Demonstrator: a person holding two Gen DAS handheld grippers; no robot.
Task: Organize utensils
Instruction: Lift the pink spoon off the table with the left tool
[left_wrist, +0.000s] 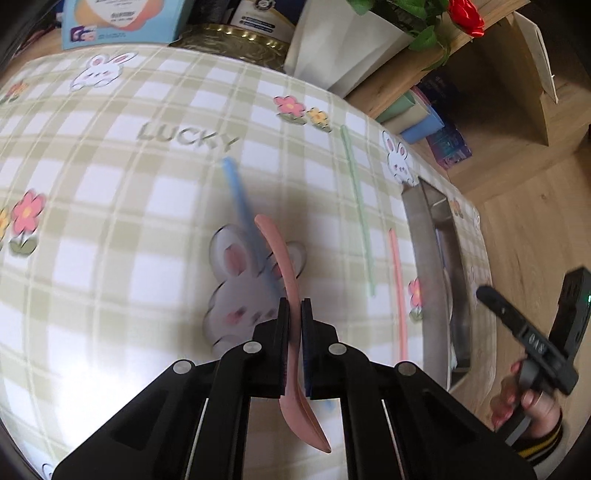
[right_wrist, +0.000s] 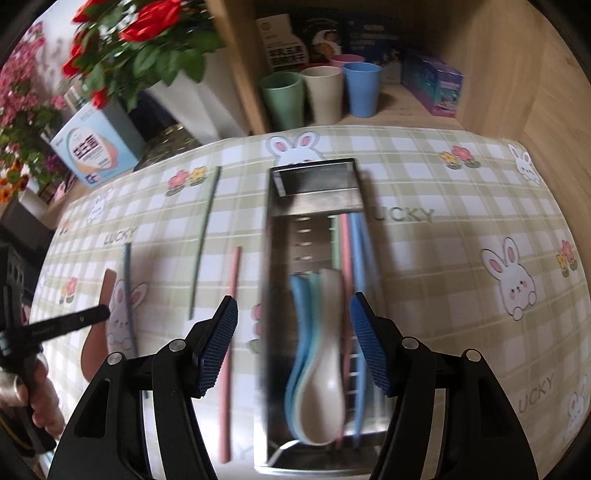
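Note:
My left gripper (left_wrist: 294, 306) is shut on a pink spoon (left_wrist: 286, 280), held edge-on above the checked tablecloth; the spoon also shows at the left of the right wrist view (right_wrist: 96, 332). A blue chopstick (left_wrist: 243, 218), a green chopstick (left_wrist: 356, 206) and a pink chopstick (left_wrist: 397, 288) lie loose on the cloth. My right gripper (right_wrist: 293, 325) is open and empty above the steel utensil tray (right_wrist: 314, 177), which holds stacked blue, green and beige spoons (right_wrist: 325, 369) and several chopsticks (right_wrist: 351, 243). The tray's rim shows at the right of the left view (left_wrist: 424, 236).
Green, beige and blue cups (right_wrist: 321, 94) stand on a wooden shelf behind the table. A white flower pot (left_wrist: 343, 48) with red roses, a blue box (right_wrist: 96, 151) and a gold-rimmed tin (left_wrist: 236, 38) line the table's far edge.

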